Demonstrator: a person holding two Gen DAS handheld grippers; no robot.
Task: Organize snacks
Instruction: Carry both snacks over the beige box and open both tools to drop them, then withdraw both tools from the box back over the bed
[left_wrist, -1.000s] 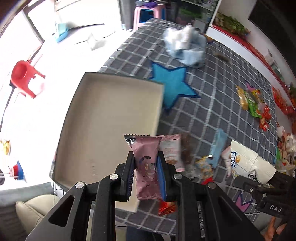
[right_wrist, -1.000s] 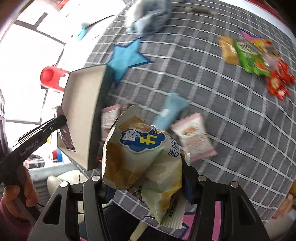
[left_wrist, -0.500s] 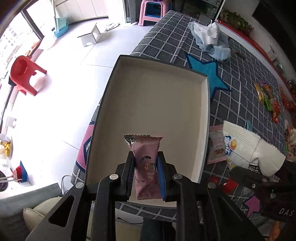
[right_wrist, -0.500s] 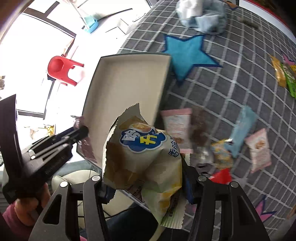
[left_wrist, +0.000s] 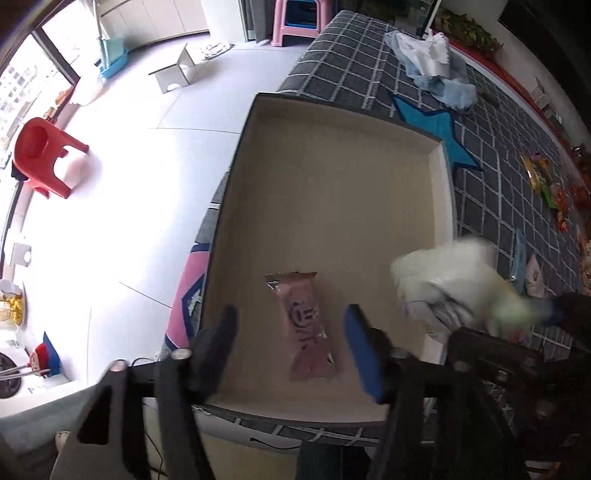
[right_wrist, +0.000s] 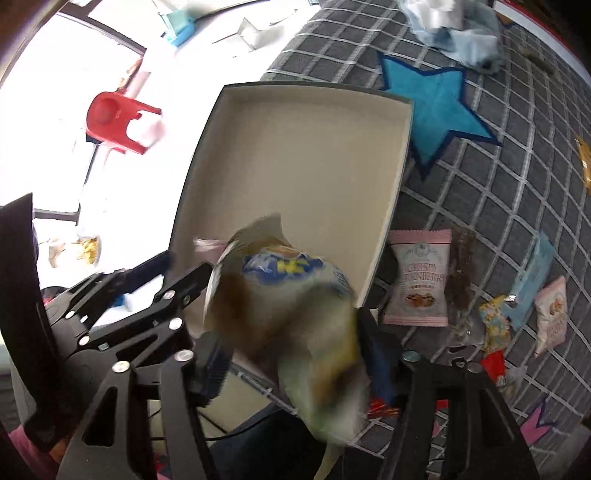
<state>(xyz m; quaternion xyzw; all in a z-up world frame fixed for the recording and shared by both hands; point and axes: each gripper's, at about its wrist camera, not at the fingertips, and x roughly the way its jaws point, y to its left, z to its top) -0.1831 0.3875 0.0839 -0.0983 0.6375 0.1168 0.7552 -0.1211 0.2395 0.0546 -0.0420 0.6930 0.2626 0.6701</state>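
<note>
Both jaws opening over the box (left_wrist: 332, 206): left gripper (left_wrist: 291, 339) spread, pink snack bar (left_wrist: 304, 325) loose between them; right gripper (right_wrist: 295, 354) freeing blurred chip bag (right_wrist: 288, 302); lift straight up, avoid snagging wrappers.

We see a box (left_wrist: 332, 206) with a pale beige inside and dark grey outer walls, set on a dark grey cloth (left_wrist: 354, 66) crossed by a white grid. A bright blue star (right_wrist: 439, 110) with a darker blue edge lies on that cloth. The small wrapper (left_wrist: 304, 325) in the box is dusty pink with dark print. The blurred bag (right_wrist: 295, 317) looks cream and brown with a blue-and-yellow logo. Beside the box lies a pink-and-white packet (right_wrist: 419, 277). The stool (left_wrist: 40, 155) is red.
</note>
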